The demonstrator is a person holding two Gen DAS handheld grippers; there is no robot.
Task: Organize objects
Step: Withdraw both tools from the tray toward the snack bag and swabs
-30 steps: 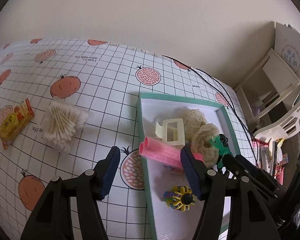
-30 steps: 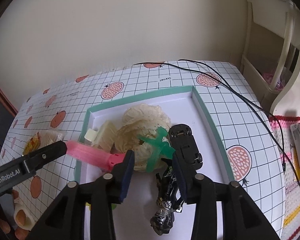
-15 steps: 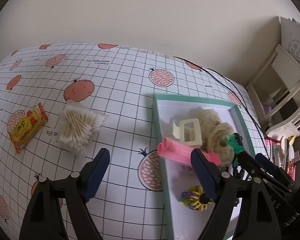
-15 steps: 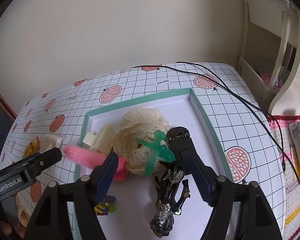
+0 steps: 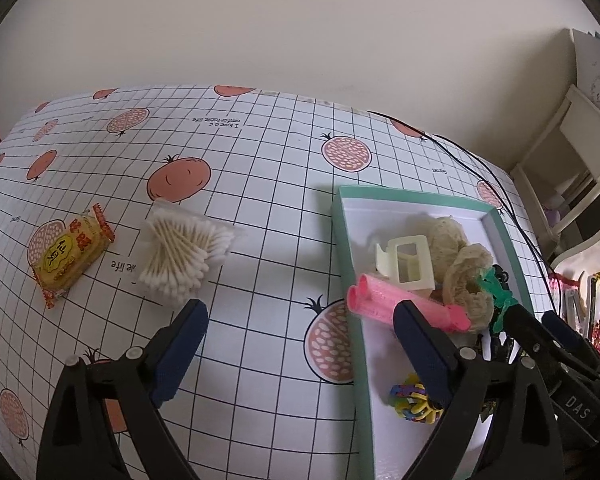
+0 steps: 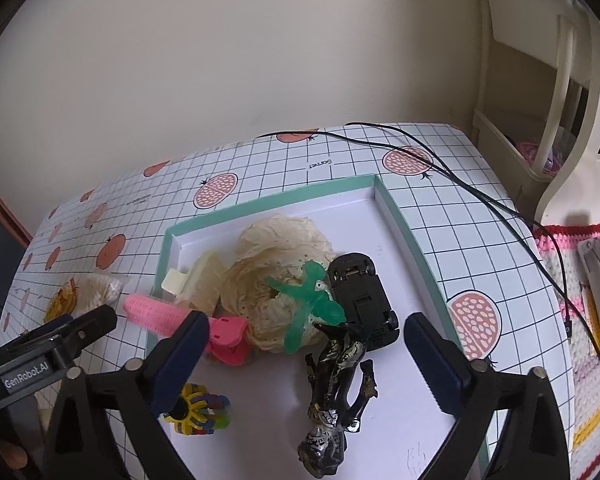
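Left wrist view shows the left gripper wide open, holding nothing, above the checked tablecloth. A bag of cotton swabs (white tips, tan sticks) and a yellow snack packet lie outside the green-edged tray. The right gripper is wide open too, empty, over the tray's toys.

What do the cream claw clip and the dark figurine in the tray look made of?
Claw clip: likely matte moulded plastic, with smooth uniform cream walls. Figurine: probably glossy painted plastic or metal; bright highlights on black and silver, so the look leaves it open.
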